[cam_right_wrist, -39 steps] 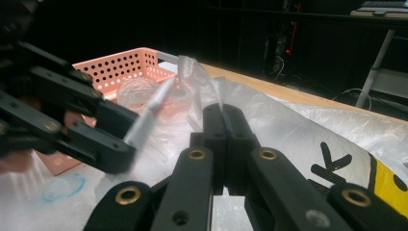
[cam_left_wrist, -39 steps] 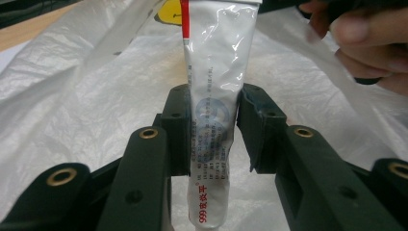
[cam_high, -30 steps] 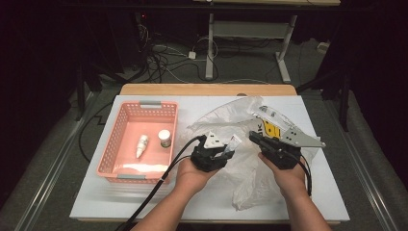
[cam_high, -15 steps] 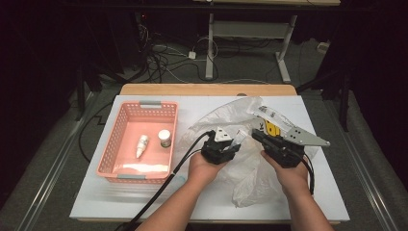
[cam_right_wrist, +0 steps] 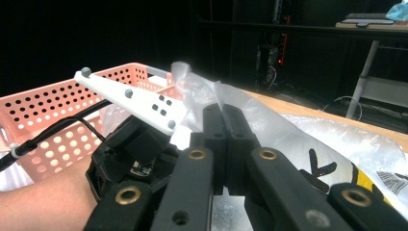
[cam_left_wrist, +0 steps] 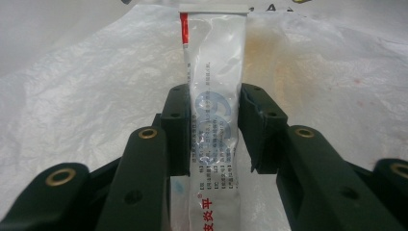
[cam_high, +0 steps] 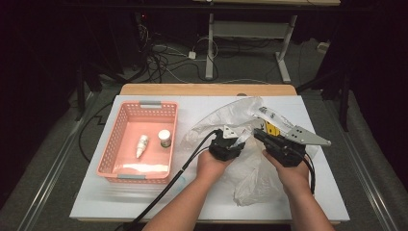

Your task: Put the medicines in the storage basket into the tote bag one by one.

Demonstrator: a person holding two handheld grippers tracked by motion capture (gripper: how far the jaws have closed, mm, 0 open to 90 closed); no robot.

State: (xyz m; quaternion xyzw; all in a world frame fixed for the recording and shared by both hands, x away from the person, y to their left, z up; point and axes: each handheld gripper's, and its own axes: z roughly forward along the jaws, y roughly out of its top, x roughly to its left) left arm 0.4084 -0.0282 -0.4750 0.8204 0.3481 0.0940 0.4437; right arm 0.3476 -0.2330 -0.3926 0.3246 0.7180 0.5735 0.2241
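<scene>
A person stands at a white bench point(cam_high: 96, 202) with a set of tongs in each hand, both forearms coming in from the near edge. The left tongs point(cam_high: 230, 140) and the right tongs point(cam_high: 269, 139) sit close together over a crumpled clear plastic bag point(cam_high: 250, 178) that lies on the right half of the bench.

In the left gripper view, the left tongs point(cam_left_wrist: 214, 130) have a flat white tube point(cam_left_wrist: 214, 96) between their two black jaws. The tube stands lengthwise between the pads, its crimped end pointing away, with blue print and a red stripe on it. The pads sit right against its sides, so the tongs appear to be gripping it. The bag's wrinkled film spreads out behind the tube.

In the right gripper view, the right tongs point(cam_right_wrist: 223, 130) are shut, with the jaws pressed together and a fold of the plastic bag point(cam_right_wrist: 269, 125) pinched between them; the film rises in a peak just above the tips. The left hand and its tool lie just beside, lower left in that view.

On the left half of the bench stands a pink perforated basket point(cam_high: 108, 149). Inside it are a small white bottle point(cam_high: 142, 146) lying down, a small jar point(cam_high: 165, 138) standing upright with a white lid, and a long pale tube or packet point(cam_high: 144, 167) along the near wall
</scene>
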